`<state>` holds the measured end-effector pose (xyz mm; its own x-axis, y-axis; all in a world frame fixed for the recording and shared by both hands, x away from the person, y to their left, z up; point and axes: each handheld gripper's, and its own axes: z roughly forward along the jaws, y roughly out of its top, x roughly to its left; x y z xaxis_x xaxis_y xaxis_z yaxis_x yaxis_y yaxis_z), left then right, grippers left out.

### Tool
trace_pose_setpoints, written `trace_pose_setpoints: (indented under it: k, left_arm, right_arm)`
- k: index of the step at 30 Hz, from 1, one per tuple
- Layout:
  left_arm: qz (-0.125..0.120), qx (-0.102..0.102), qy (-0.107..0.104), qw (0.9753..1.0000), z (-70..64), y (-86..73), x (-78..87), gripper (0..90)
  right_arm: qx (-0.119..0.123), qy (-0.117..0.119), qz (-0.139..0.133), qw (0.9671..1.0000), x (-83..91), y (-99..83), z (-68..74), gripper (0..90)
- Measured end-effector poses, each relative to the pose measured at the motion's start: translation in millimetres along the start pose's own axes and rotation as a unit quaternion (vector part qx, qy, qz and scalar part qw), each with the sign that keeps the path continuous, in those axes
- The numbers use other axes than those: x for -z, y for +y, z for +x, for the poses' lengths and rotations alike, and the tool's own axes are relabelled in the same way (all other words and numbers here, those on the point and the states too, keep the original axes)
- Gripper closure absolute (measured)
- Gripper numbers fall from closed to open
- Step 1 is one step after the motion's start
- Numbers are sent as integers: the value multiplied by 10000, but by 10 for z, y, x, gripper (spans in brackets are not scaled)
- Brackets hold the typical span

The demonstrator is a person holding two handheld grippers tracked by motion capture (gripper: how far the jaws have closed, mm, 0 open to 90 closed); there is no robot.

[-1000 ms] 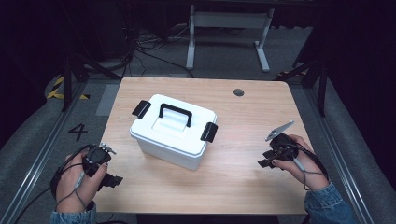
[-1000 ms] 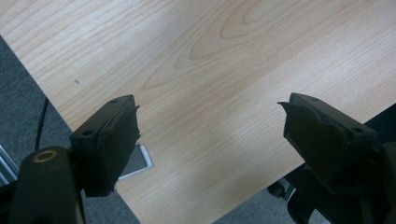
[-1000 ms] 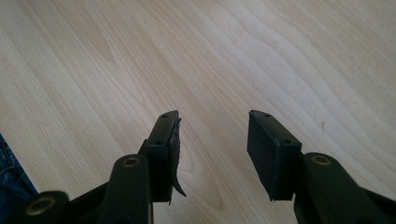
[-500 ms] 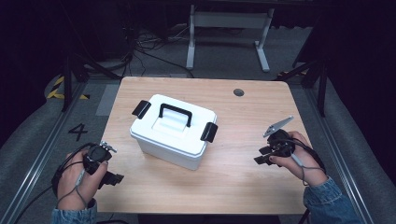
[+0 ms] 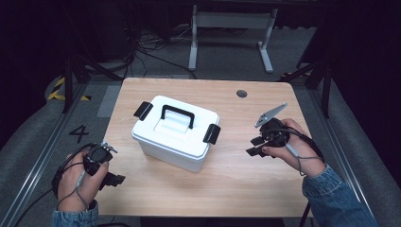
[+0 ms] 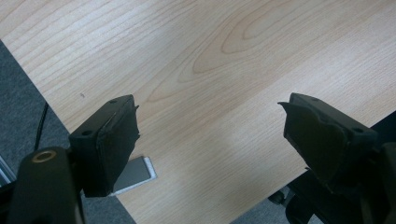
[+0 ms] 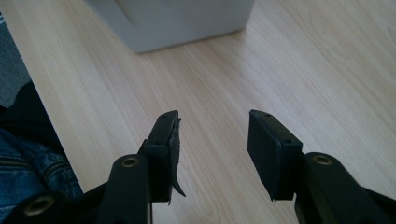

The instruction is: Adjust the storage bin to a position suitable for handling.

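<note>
A white plastic box (image 5: 174, 132) with a black carry handle (image 5: 177, 115) and two black side latches stands lid-on near the middle of the wooden table (image 5: 236, 184). My left gripper (image 5: 113, 180) is held at the table's front left corner, jaws wide open over bare wood (image 6: 210, 116), nothing between them. My right gripper (image 5: 255, 146) hovers to the right of the box, open and empty (image 7: 212, 140). In the right gripper view the lower wall of the box (image 7: 177, 21) lies ahead of the jaws.
A small dark round hole (image 5: 241, 93) sits in the table's far right part. Beyond the table stand a white metal frame (image 5: 231, 28) and cables on the grey floor. The table's left edge and floor (image 6: 28, 102) lie close under my left gripper.
My right gripper has drifted left, toward the box. The left gripper has stayed about where it was.
</note>
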<state>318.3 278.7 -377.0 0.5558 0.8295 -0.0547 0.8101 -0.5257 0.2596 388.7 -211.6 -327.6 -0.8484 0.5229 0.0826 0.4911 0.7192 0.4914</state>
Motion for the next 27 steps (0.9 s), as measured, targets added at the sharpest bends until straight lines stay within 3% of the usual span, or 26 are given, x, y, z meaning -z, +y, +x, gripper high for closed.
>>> trace_pose_setpoints:
  k: [5, 15, 21, 22, 25, 27]
  left_arm:
    - [21, -6, 3, 10000, 12, -7, -4, 187]
    - [47, 24, -28, 10000, 15, -13, -1, 187]
    - [7, 53, -33, 10000, 21, 13, 5, 187]
    - [8, -60, -4, 10000, 34, 25, 9, 187]
    - [-13, -103, 13, 9999, 34, 41, 5, 187]
    - [5, -8, -65, 10000, 24, 40, -4, 187]
  right_arm:
    - [114, 103, -245, 9996, 12, 159, 42, 537]
    - [425, 169, -118, 9989, -16, 522, 157, 585]
    - [682, 101, -240, 9973, -23, 807, 250, 582]
    - [646, 145, -224, 9976, -27, 858, 261, 581]
    - [668, 191, -256, 9973, -62, 1011, 284, 570]
    - [671, 220, -322, 9970, -97, 1112, 300, 567]
